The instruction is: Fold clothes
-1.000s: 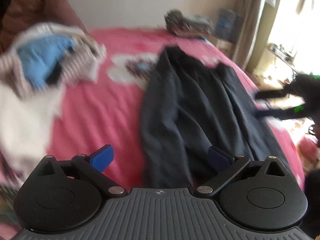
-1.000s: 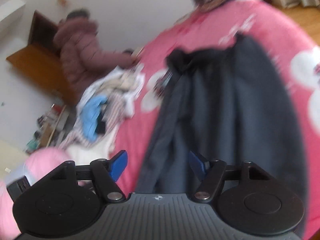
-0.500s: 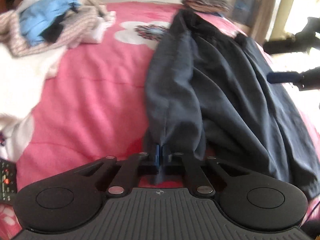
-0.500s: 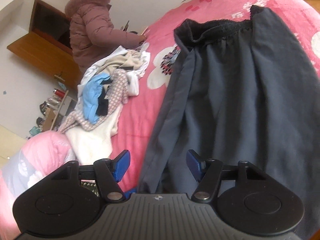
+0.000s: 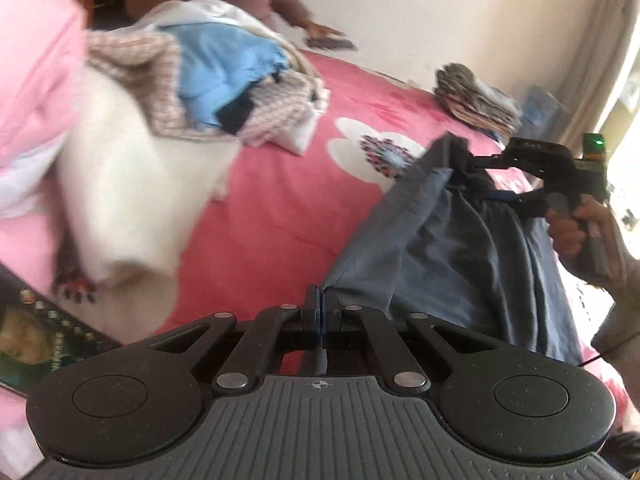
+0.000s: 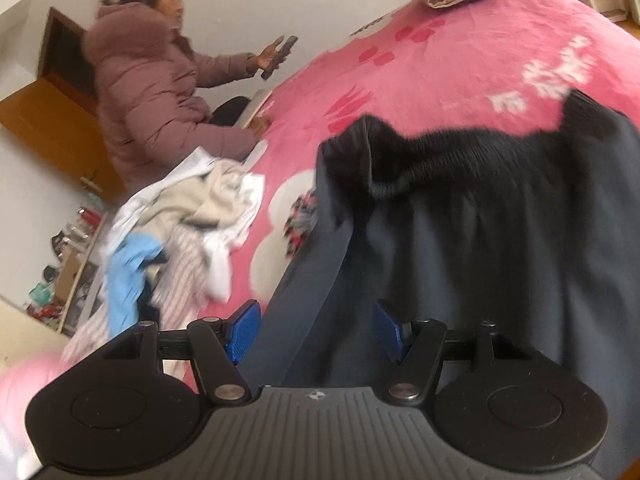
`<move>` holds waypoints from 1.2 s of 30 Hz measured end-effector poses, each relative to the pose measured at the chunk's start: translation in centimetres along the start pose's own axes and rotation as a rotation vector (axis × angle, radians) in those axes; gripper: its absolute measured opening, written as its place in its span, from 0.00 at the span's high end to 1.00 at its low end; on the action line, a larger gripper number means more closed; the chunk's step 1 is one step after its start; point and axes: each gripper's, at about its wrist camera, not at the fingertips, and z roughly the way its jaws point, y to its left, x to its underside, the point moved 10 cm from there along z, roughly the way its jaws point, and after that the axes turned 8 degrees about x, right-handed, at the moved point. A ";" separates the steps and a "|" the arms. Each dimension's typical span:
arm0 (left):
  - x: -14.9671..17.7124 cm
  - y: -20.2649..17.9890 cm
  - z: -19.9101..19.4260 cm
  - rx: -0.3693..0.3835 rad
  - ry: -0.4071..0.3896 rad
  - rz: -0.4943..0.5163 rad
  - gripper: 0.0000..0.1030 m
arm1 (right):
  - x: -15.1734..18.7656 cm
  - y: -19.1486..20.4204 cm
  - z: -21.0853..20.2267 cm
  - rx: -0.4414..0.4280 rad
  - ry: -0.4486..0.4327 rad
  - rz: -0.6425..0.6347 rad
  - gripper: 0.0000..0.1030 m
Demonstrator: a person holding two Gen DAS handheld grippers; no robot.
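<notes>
Dark grey trousers (image 5: 460,248) lie on the pink bedcover (image 5: 280,208), their ribbed black waistband (image 6: 420,160) at the far end. My left gripper (image 5: 320,300) is shut on the near leg end, and the cloth's edge runs up from its tips. In the right wrist view my right gripper (image 6: 316,332) stands open over the trousers (image 6: 500,280), a fold of cloth lying between its blue pads (image 6: 244,332) without being pinched. The left wrist view shows that right gripper (image 5: 486,178) reaching the waistband from the right, held in a hand (image 5: 576,236).
A heap of loose clothes (image 5: 224,92) with a white garment (image 5: 132,192) fills the left of the bed. A folded stack (image 5: 472,96) sits at the far edge. A person in a padded jacket (image 6: 152,92) holding a phone sits beyond the bed. A magazine (image 5: 32,340) lies near left.
My left gripper went from wide open to shut on the trouser leg end and rolled, pulling it up and left. My right gripper moved forward along the trousers to the waistband, still open.
</notes>
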 end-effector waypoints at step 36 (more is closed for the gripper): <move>0.8 7.9 3.8 -0.415 0.066 0.023 0.70 | -5.4 -2.0 -3.0 -0.107 -0.025 -0.063 0.36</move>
